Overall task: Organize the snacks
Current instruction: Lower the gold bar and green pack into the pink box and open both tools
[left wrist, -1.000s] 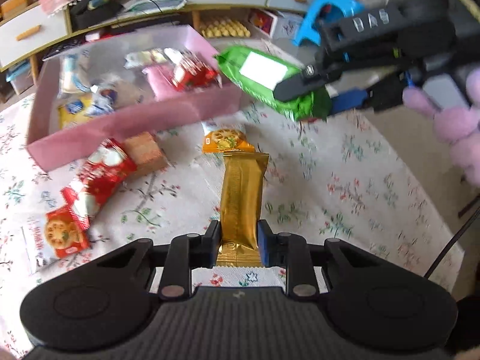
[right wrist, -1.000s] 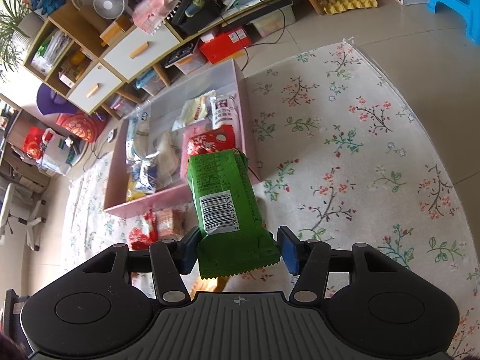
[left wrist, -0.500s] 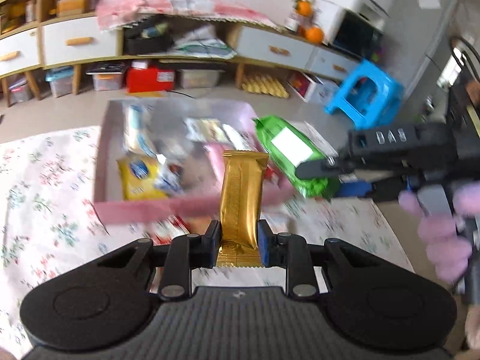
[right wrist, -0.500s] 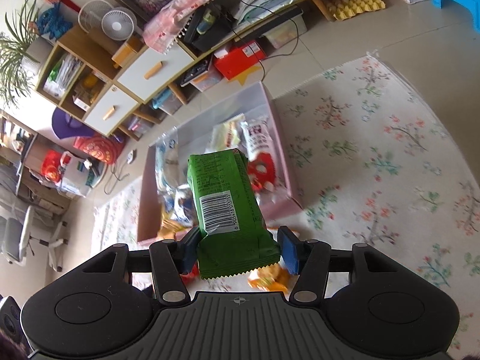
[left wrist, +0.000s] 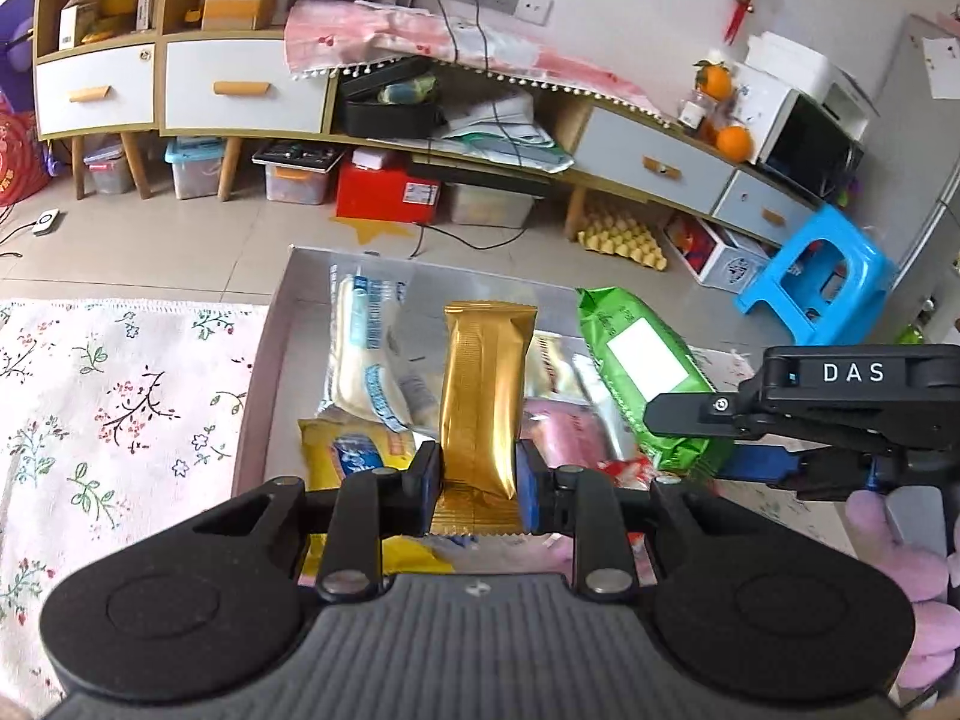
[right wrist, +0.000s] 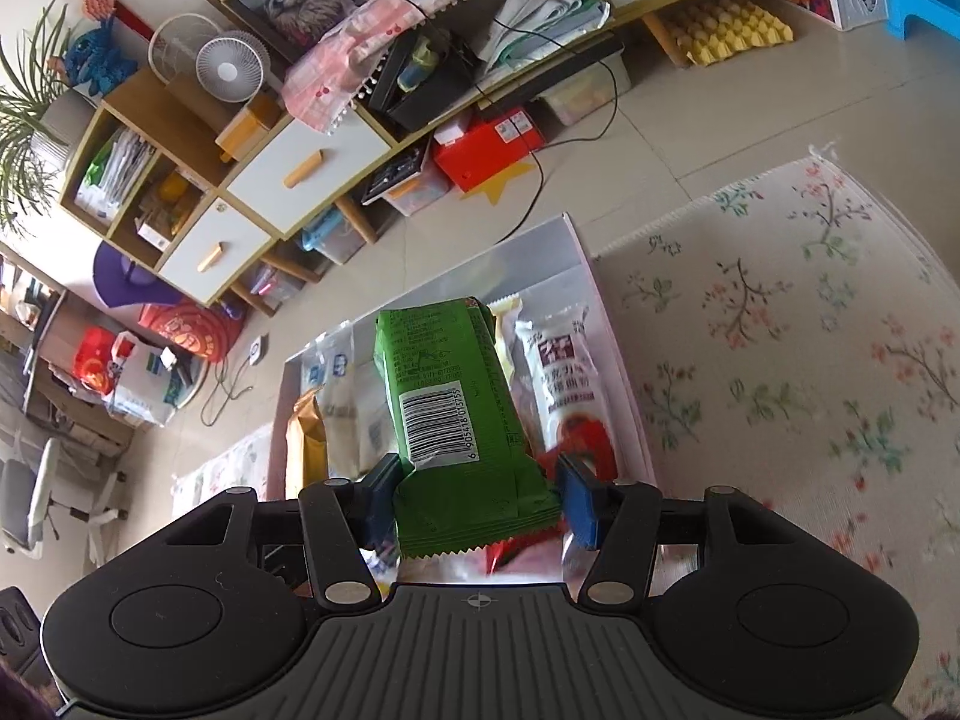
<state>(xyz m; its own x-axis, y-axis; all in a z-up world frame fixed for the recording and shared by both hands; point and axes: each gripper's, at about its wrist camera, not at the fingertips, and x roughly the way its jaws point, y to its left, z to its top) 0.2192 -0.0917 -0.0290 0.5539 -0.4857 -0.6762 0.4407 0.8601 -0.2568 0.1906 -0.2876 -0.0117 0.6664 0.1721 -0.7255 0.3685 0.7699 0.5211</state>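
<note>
Gold foil shows between your left gripper's [left wrist: 477, 474] blue pads: you have the gold bar [left wrist: 485, 396] pinched near its lower end, standing upright over the pink box [left wrist: 264, 354]. Your right gripper [right wrist: 477, 495] is pressed onto the green packet [right wrist: 447, 396] the same way, held above the box's right half, just beside the white pouch [right wrist: 555, 378] lying inside. Both snacks look to be at the drop-off step, so the next move is likely to lower each one and spread the tongs. The box floor is crowded: a yellow bag [left wrist: 354, 450] and a blue-and-white bag [left wrist: 366, 354] sit under and left of the bar, so expect it to land on top of other packs, not on bare bottom. Mind the two tools, which hang close together in the left view; release one first. Keep inside the box walls; the floral cloth [right wrist: 798, 324] on either side offers free room for pulling back.
</note>
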